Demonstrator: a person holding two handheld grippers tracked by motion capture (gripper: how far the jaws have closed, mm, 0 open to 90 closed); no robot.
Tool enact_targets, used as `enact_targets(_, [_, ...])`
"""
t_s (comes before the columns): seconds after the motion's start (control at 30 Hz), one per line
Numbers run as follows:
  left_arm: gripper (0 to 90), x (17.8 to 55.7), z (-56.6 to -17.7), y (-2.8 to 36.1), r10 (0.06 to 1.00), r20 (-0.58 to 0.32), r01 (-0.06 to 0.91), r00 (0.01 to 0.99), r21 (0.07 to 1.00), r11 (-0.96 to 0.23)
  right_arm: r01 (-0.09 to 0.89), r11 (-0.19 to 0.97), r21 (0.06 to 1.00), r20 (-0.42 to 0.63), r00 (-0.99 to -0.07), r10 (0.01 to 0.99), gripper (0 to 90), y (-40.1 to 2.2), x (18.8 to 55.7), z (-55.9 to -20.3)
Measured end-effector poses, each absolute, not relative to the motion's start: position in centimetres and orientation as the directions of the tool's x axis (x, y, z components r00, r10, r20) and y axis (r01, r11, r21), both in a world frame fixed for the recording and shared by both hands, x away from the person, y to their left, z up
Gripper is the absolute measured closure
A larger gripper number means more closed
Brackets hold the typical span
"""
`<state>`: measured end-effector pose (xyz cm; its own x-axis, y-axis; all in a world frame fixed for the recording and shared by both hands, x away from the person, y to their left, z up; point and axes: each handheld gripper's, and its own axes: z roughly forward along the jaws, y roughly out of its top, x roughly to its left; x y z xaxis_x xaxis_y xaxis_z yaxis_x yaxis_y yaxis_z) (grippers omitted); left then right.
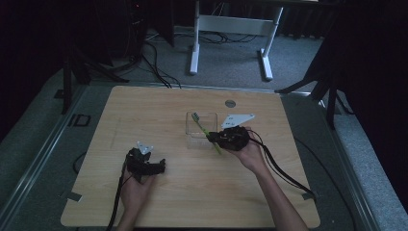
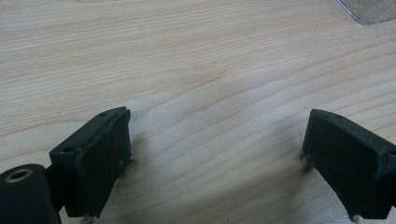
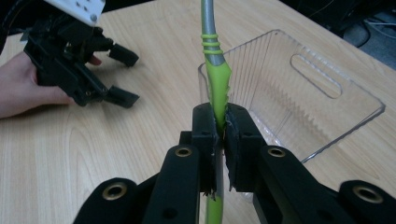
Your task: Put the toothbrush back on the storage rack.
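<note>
We hold the green toothbrush (image 3: 218, 88) clamped by its handle in the right gripper (image 3: 219, 122), whose fingers (image 3: 204, 135) are pressed tight on either side of the green grip, just below the grey neck with its green rings. In the high view the toothbrush (image 1: 204, 129) lies slantwise at the middle of the frame, its bristled head up and to the left over the clear plastic bin (image 1: 190, 126), its tail poking out down and to the right of the right gripper (image 1: 217, 138). We judge the grip on the handle, not the head, is chosen so the head can lead into the bin (image 3: 299, 100), which stands open-topped on the table (image 1: 159, 106) directly ahead of the fingers, its slotted wall at the right of the right gripper view. The bin looks empty, so we take it the brush is on its way in rather than out, though that is only our reading. The left gripper (image 1: 153, 166) rests low on the table at the lower left of the high view, well apart from the bin, its fingers (image 2: 95, 158) spread wide with nothing but bare wood between them; we keep it idle and clear so it does not crowd the right hand's path.
</note>
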<state>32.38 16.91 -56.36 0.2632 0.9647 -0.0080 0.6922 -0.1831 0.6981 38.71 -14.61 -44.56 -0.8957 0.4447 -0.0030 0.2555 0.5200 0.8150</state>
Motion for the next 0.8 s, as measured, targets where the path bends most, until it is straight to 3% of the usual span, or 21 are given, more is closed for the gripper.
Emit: enact_targets(0.8, [8.2, 32.38, -56.38, 16.9, 0.965, -0.008, 0.691, 0.263, 0.699, -0.183, 0.285, 0.391, 0.875, 0.068, -0.872, 0.484, 83.0, -14.85, 39.3, -44.17])
